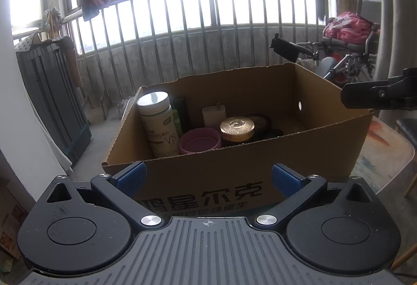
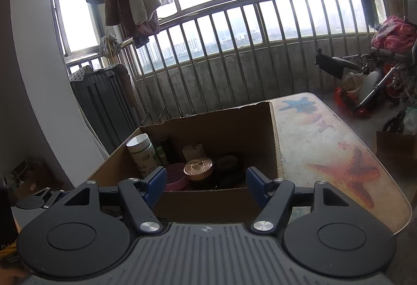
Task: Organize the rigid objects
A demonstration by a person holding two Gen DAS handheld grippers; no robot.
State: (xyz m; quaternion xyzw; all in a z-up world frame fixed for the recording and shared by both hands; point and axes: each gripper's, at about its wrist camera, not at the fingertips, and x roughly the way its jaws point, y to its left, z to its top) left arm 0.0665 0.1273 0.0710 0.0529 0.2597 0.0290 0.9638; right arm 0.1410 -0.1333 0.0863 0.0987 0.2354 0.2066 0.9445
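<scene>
two empty grippers [image 1: 208, 178] [image 2: 206, 183], one cardboard box [image 1: 234, 170]

**Hidden and cut off around the cardboard box**

The near wall of the cardboard box [image 1: 260, 154] hides the lower halves of the white supplement bottle [image 1: 159, 123], the pink round container [image 1: 199, 144] and the gold-lidded jar [image 1: 236, 128]. Behind them, a dark bottle [image 1: 182, 110] and a dark round tin [image 1: 260, 121] are too shadowed to identify. The box's printed lettering [image 1: 208, 196] is partly covered by the left gripper [image 1: 208, 178]. The right gripper [image 1: 380, 96] is cut off by the left-wrist view's right edge. In the right-wrist view, the starfish-patterned table [image 2: 338, 154] runs behind the gripper body.
</scene>
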